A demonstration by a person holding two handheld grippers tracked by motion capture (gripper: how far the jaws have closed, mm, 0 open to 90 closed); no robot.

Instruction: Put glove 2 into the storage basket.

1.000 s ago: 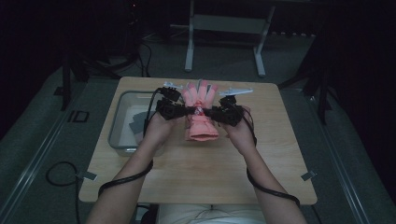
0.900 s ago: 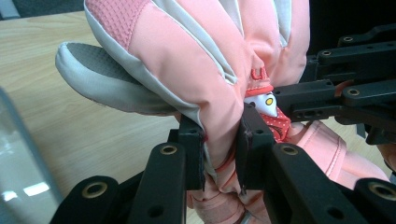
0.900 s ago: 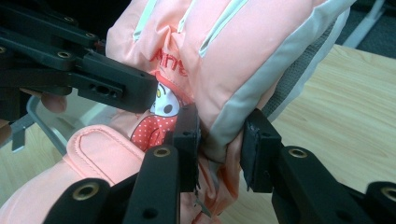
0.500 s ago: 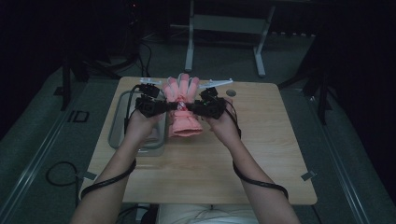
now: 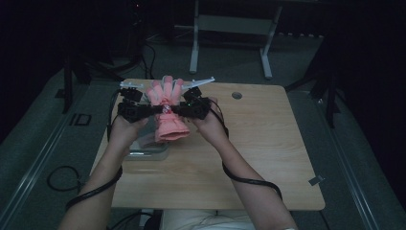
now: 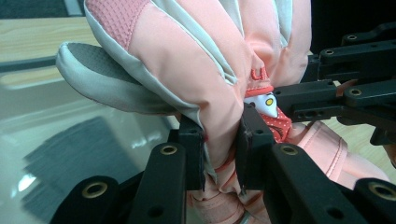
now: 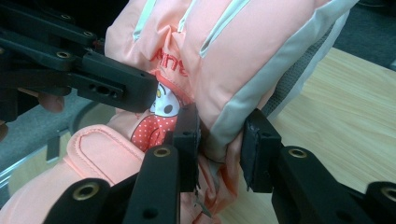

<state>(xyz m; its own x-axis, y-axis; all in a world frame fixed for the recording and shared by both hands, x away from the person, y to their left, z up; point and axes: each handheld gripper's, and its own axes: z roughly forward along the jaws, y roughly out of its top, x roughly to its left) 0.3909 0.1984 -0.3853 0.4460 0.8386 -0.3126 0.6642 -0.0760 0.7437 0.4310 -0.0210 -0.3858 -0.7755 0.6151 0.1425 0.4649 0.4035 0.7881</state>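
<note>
One pink glove (image 5: 166,111) held up above counter (image 5: 249,158), fingers pointing away from person, cuff hanging toward them. Two grippers clamp it at wrist from opposite sides: left gripper (image 6: 220,140) pinches fabric fold on thumb side, right gripper (image 7: 219,140) pinches grey-trimmed edge. One cartoon patch (image 7: 161,109) on glove back between them. One clear tray (image 5: 143,146) on counter below glove, near left edge. One round hole (image 5: 236,95) in counter, far side.
</note>
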